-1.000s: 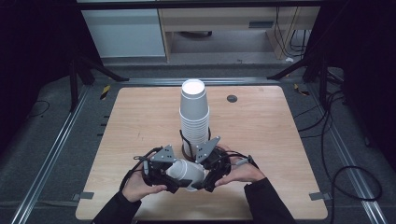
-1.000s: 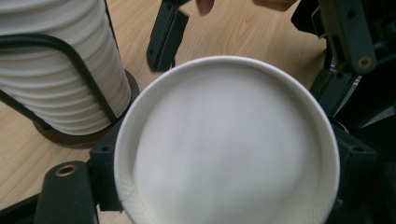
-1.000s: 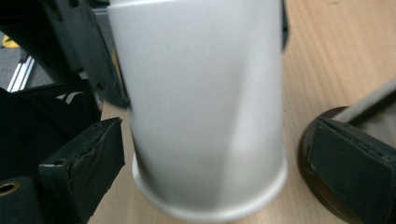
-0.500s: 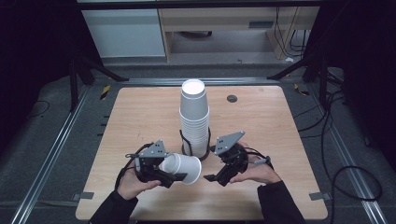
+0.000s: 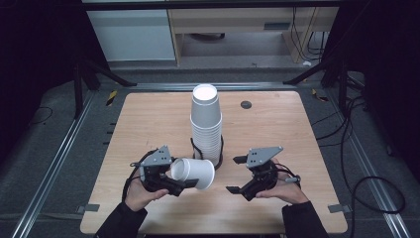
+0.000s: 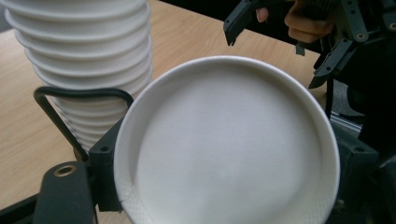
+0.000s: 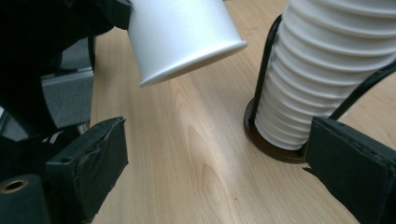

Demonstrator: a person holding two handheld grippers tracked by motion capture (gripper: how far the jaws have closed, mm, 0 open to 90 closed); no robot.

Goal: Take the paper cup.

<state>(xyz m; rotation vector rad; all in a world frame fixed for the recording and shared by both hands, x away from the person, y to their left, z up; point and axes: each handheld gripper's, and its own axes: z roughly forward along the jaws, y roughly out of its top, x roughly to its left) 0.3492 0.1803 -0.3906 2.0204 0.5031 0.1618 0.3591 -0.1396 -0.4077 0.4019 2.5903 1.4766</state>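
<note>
Your left gripper (image 5: 182, 183) is gripping a paper cup (image 5: 193, 173) sideways; its own view is showing the cup's base, while your right gripper (image 5: 237, 174) is hovering, jaws released.

The cup (image 5: 193, 172) is seen to be of white paper, matt and smooth, with a rolled rim; the stack (image 5: 206, 124) is of the same paper, ribbed by its rims. The table (image 5: 148, 119) is finished in pale, matt wood grain. The holder (image 7: 266, 135) is formed of dark wire on a brown base. The left hand-held gripper (image 5: 171, 184) and right hand-held gripper (image 5: 236, 174) are made of black matt plastic with rough jaw pads.
</note>
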